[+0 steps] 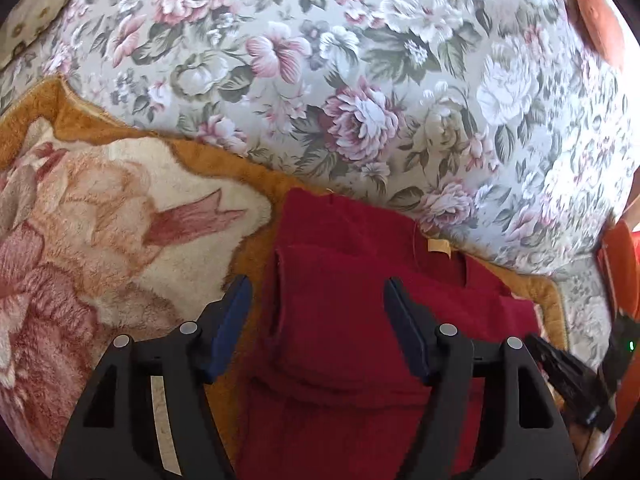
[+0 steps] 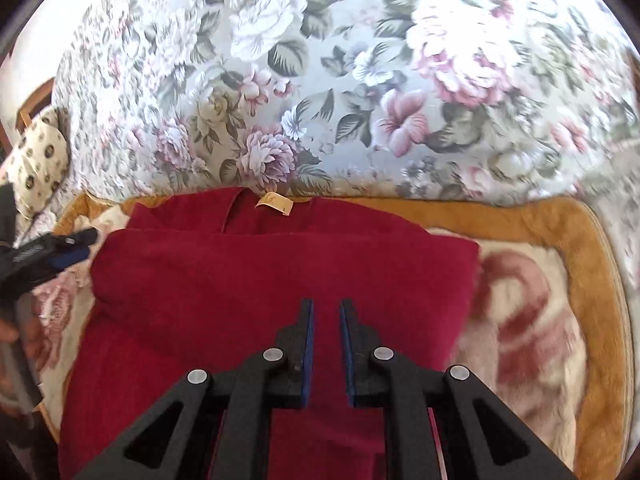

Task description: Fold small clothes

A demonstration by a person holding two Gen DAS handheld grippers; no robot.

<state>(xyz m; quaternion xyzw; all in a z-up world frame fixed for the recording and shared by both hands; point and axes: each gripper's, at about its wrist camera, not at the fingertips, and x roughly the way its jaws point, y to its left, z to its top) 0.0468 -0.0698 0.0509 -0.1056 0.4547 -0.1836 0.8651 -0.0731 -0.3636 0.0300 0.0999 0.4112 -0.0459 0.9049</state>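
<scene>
A dark red garment lies partly folded on a fleece blanket, its tan neck label at the far edge. My left gripper is open and empty above the garment's left side. In the right wrist view the same garment fills the middle, with its label at the far edge. My right gripper hovers over the garment's middle with its jaws nearly closed, a narrow gap between them and nothing held. The left gripper also shows at the left edge of the right wrist view.
The garment rests on an orange-bordered fleece blanket with a pink and cream pattern, also seen in the right wrist view. Behind it lies a floral bedspread. A patterned cushion sits at far left. An orange object is at right.
</scene>
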